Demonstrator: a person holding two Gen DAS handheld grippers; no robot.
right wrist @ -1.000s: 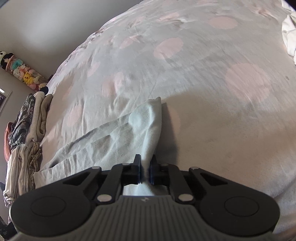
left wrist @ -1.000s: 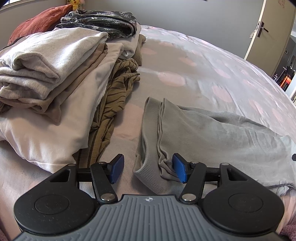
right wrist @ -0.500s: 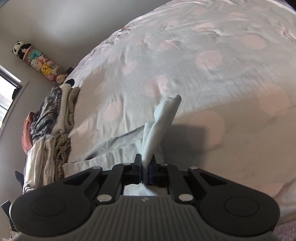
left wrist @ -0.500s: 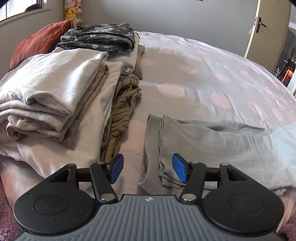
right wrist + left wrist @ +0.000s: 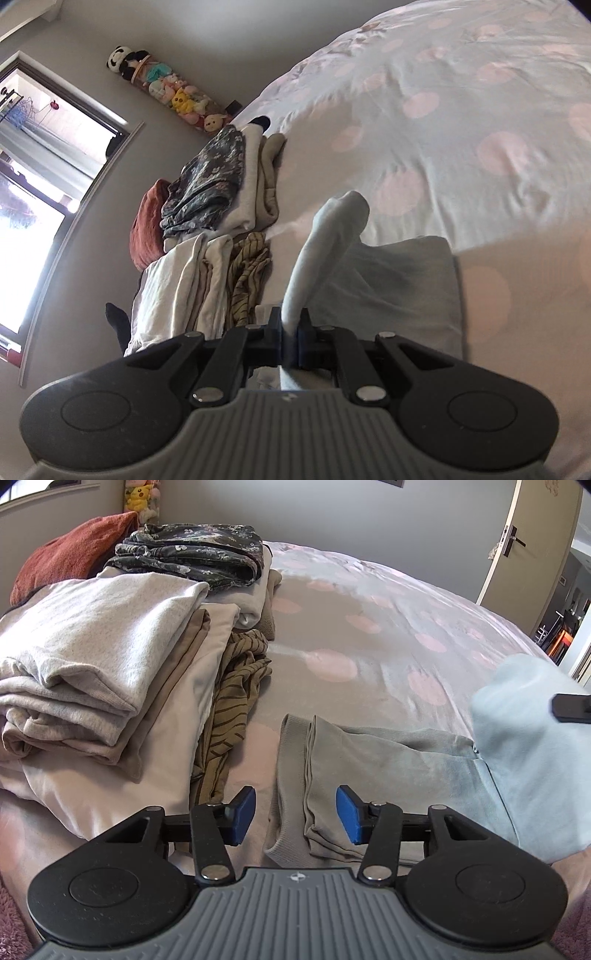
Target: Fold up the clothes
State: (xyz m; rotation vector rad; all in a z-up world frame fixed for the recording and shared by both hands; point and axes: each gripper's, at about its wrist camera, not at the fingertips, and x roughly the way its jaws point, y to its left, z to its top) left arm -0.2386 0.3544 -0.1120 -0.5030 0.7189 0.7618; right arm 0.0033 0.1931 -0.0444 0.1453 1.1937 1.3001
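Observation:
A pale grey-blue garment (image 5: 388, 753) lies on the bed with its ribbed hem toward me. My left gripper (image 5: 295, 814) is open, its blue pads either side of the hem's folded edge, not touching it. My right gripper (image 5: 290, 334) is shut on the garment's other end (image 5: 325, 240) and holds it lifted above the bed; that raised end shows at the right of the left wrist view (image 5: 524, 716), with the right gripper's tip (image 5: 570, 707) beside it.
Stacks of folded clothes (image 5: 110, 657) lie along the left, with a dark floral piece (image 5: 192, 554) and a red cushion (image 5: 70, 557) behind. The bed cover (image 5: 369, 635) has pink dots. A door (image 5: 532, 546) stands at the right. A window (image 5: 33, 192) is on the left wall.
My right gripper has lifted the garment's end and carried it over toward the hem end. The left gripper has pulled back slightly and stays open.

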